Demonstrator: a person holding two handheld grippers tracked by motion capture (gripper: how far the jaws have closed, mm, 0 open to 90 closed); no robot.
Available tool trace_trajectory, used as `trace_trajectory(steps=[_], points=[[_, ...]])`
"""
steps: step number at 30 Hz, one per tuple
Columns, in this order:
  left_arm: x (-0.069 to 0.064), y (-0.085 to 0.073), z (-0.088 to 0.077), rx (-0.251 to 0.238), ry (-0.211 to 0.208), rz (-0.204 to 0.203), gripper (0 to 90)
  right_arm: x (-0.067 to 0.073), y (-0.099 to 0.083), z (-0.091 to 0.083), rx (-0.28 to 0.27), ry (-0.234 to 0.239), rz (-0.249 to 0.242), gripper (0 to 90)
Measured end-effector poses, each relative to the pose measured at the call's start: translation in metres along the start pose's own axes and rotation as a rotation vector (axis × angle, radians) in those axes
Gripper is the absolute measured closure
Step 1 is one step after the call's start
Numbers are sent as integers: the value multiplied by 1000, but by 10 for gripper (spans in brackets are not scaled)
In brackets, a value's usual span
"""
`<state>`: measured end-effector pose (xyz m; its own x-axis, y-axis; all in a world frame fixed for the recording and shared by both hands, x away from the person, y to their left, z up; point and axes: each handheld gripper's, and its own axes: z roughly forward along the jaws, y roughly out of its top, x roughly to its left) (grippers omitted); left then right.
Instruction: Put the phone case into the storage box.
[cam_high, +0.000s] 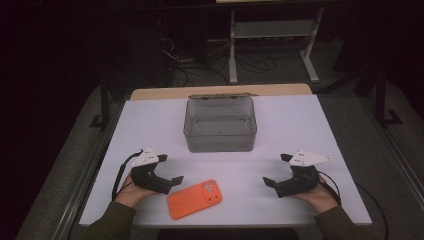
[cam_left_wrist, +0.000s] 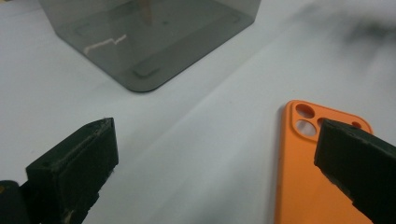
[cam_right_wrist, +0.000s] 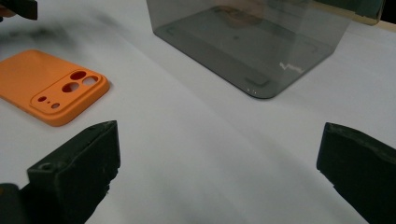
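L gripper (cam_high: 169, 170) open by phone case (cam_high: 195, 199).

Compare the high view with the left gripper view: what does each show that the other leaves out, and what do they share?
High view alone: both hands, the left tongs and right tongs, both open, the whole box with its hinged lid open at the back, and the floor and desk legs beyond the table. Left gripper view alone: the camera holes of the orange phone case close up, and the box's base markings. Shared: the case, the smoky clear box and the white tabletop.
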<state>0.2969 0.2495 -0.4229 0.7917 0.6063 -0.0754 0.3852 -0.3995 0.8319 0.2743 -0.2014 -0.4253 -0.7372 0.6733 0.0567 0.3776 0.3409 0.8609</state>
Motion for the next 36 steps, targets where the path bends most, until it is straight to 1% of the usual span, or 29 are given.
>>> trace_trajectory(steps=[2, 6, 9, 12, 25, 32, 36], points=[[0, 0, 0, 2, -6, 2, 0, 0, -1, 1, -1, 1, -7, 0], [-1, 0, 0, -1, -13, 4, 0, -2, -3, 0, -7, 6, 1, 0], [-1, -1, 0, -3, -13, 5, 0, -3, -4, 1, -8, 7, 9, 0], [0, -1, 0, -6, -13, 4, 0, -3, -5, 1, -7, 5, 3, 0], [2, 2, -5, -12, -23, 8, 0, -3, -5, 0, -11, -1, 7, 0], [0, 3, -6, 5, -47, 16, 0, -3, -5, 0, -13, -2, 8, 0], [-3, 4, -6, 17, -61, 28, 0, -3, -5, 0, -13, -2, 6, 0]])
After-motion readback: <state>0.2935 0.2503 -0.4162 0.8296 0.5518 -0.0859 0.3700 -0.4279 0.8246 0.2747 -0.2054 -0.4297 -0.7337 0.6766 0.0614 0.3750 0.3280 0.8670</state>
